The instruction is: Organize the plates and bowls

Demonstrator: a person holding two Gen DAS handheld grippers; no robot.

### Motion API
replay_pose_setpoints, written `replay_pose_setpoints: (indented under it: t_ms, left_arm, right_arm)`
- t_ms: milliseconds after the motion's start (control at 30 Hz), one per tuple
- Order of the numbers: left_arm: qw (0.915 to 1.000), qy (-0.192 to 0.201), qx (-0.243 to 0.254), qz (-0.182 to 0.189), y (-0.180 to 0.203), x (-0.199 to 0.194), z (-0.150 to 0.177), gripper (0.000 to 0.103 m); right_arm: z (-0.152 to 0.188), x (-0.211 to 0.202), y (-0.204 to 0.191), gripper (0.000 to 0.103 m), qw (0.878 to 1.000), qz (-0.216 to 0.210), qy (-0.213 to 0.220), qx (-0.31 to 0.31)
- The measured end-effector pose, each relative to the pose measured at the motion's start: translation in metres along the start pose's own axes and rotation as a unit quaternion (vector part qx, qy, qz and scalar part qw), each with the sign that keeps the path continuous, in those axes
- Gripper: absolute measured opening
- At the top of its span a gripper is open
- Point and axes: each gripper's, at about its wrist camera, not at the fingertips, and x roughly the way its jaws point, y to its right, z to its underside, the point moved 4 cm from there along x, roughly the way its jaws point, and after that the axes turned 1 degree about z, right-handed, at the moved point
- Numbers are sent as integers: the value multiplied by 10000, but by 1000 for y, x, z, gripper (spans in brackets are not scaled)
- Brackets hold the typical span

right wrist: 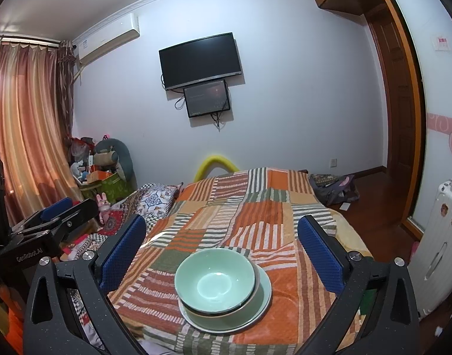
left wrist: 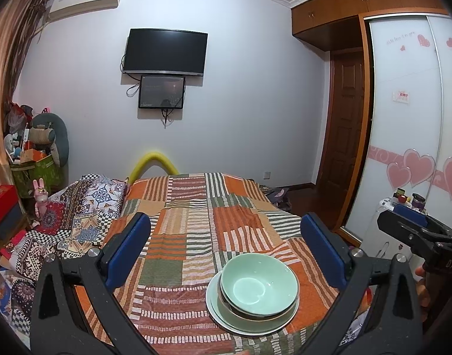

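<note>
Two green bowls (right wrist: 215, 284) stacked on a plate (right wrist: 263, 298) sit on the patchwork blanket (right wrist: 255, 207), just ahead of both claws, left (left wrist: 226, 254) and right (right wrist: 221, 254), each spread wide and empty.

Bed with patchwork blanket, stack of green dishes near its front edge.

The bed (left wrist: 196, 207) is covered by a blanket (right wrist: 255, 207) of orange, green and cream patches, many of them striped; it lies mostly flat with a few low creases. Directly on the blanket sits a pale green plate (right wrist: 263, 298). On the plate rests a stack of pale green bowls (left wrist: 260, 284), nested and upright, shifted off the plate's centre so more plate rim shows on one side; the exact number of bowls is unclear. At the left side of the bed lies a second, bunched cloth (left wrist: 86, 207) with checked and tile-like prints.
</note>
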Motion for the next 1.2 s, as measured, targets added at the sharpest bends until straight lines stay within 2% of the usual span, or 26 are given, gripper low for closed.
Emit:
replay_pose_setpoints:
  t_ms: [1200]
  left_arm:
    - [10000, 37, 34, 48, 5, -2, -3, 103]
  right_arm:
    - [-4, -2, -3, 103, 10000, -72, -20, -41]
